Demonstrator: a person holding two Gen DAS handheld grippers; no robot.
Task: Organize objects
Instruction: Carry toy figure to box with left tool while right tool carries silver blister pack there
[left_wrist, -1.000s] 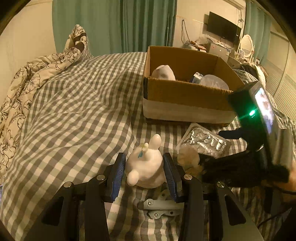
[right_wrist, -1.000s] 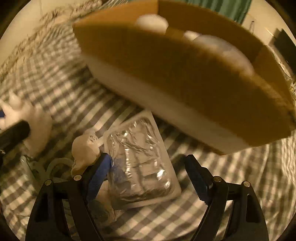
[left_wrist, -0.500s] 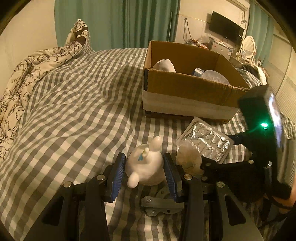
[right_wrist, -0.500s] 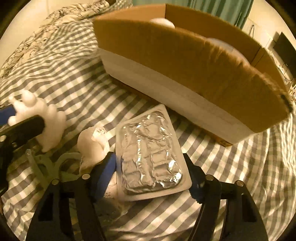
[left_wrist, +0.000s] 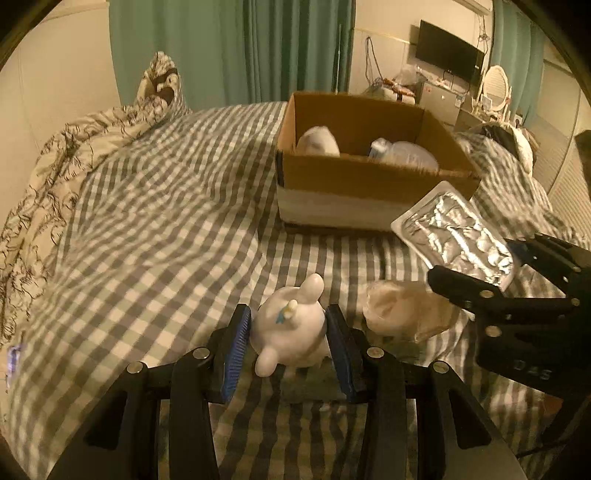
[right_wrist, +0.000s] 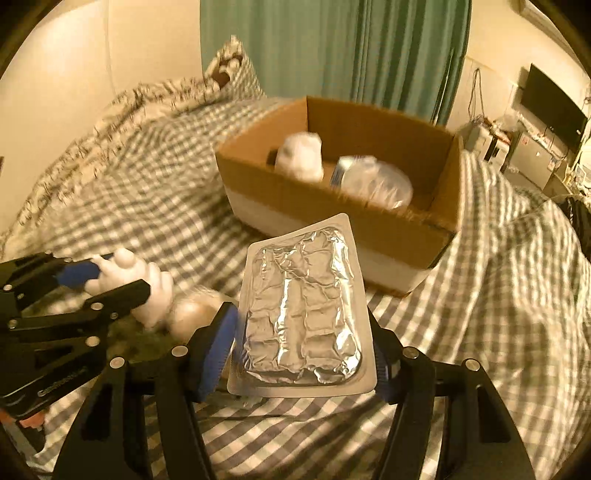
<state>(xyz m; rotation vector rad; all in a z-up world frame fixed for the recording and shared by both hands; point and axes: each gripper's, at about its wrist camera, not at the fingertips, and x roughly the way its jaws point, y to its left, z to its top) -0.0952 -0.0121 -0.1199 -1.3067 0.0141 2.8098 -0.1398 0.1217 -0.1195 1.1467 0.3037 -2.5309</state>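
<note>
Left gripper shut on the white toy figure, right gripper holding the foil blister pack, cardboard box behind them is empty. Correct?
Not quite: the cardboard box is not empty. The right wrist view shows a white bundle and a clear plastic item inside it. The rest holds: left gripper shut on the white toy figure, right gripper holding the foil blister pack.

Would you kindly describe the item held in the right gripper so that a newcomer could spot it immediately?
On the checked bedspread, in front of the open cardboard box, the right gripper is shut on a flat foil-sealed blister tray, lifted and tilted. Unlike the rounded white toy figure in the left gripper, it is a thin, crinkled silver rectangle with a white rim.
</note>
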